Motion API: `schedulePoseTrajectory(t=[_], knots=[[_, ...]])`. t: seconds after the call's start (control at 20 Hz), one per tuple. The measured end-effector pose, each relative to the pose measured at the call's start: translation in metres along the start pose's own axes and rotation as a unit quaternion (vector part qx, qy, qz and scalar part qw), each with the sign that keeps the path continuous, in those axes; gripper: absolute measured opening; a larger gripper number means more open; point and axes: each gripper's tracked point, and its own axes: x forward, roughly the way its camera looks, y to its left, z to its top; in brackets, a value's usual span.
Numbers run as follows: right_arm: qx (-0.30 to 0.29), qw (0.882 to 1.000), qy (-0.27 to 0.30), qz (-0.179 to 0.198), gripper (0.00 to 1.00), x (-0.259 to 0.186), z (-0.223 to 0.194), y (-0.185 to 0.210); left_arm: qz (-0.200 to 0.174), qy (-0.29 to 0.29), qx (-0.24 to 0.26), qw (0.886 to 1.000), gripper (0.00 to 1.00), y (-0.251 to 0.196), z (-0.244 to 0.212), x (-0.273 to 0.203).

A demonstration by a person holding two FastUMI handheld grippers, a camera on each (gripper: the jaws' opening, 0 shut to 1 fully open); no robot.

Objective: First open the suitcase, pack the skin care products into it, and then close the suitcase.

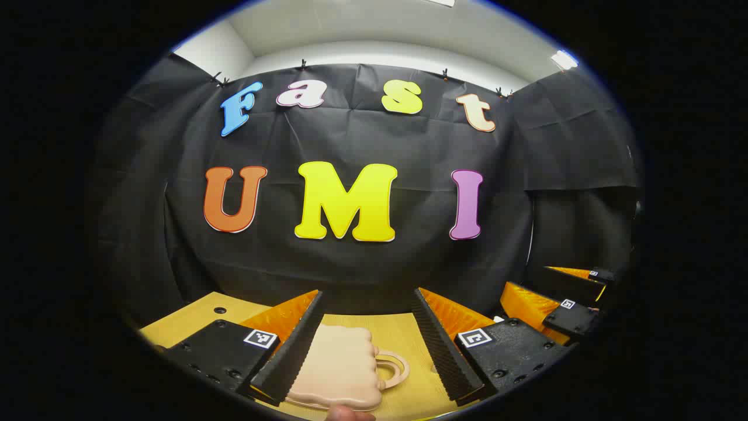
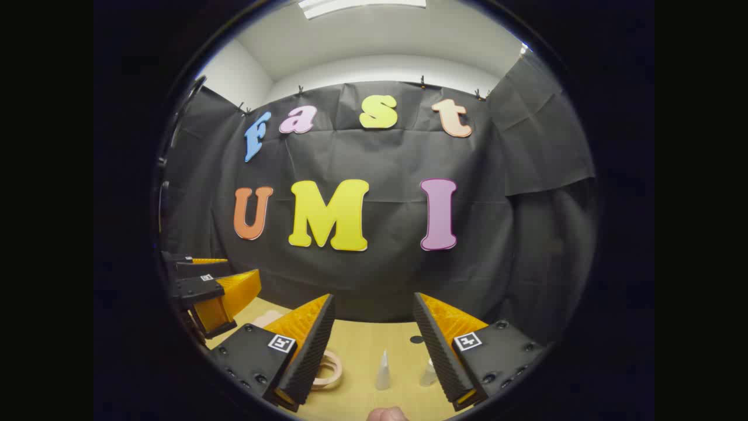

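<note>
L gripper [image 1: 367, 345]: I see its fingers spread wide, nothing between them but air, hovering over the suitcase [image 1: 339, 368], a small beige case w/ ring handles, lid shut, flat on the wooden table [image 1: 187, 318]. R gripper [image 2: 374, 345] also spread apart, empty. Past it I see two small pale skin care products [image 2: 384, 370], upright, apart, just right of the case's handles. Bare tabletop around them; booth wall behind.
</note>
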Motion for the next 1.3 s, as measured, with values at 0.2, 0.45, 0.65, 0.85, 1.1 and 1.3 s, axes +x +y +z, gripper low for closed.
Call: schedulePoseTrajectory(t=[0.2, 0.45, 0.65, 0.85, 1.1, 1.3], knots=[[-0.002, 1.000, 0.000, -0.007, 0.80, 0.004, 0.000, -0.008, 0.001, -0.003, 0.004, 1.000, 0.96, -0.002, -0.001, 0.001], [0.000, 1.000, 0.006, -0.008, 0.79, 0.004, -0.005, -0.012, 0.001, 0.005, 0.009, 1.000, 0.96, -0.008, -0.008, 0.005], [0.002, 1.000, 0.010, -0.013, 0.79, 0.006, -0.006, -0.021, 0.001, 0.007, 0.011, 1.000, 0.96, -0.012, -0.009, 0.009], [0.002, 1.000, 0.016, -0.014, 0.80, 0.007, -0.011, -0.030, -0.005, 0.017, 0.015, 1.000, 0.96, -0.022, -0.017, 0.010], [-0.002, 0.999, 0.031, -0.022, 0.80, 0.007, -0.022, -0.050, -0.037, 0.048, 0.033, 0.998, 0.96, -0.046, -0.039, 0.015], [-0.030, 0.997, 0.043, -0.051, 0.80, 0.006, -0.030, -0.093, -0.093, 0.097, 0.116, 0.984, 0.96, -0.072, -0.082, 0.023]])
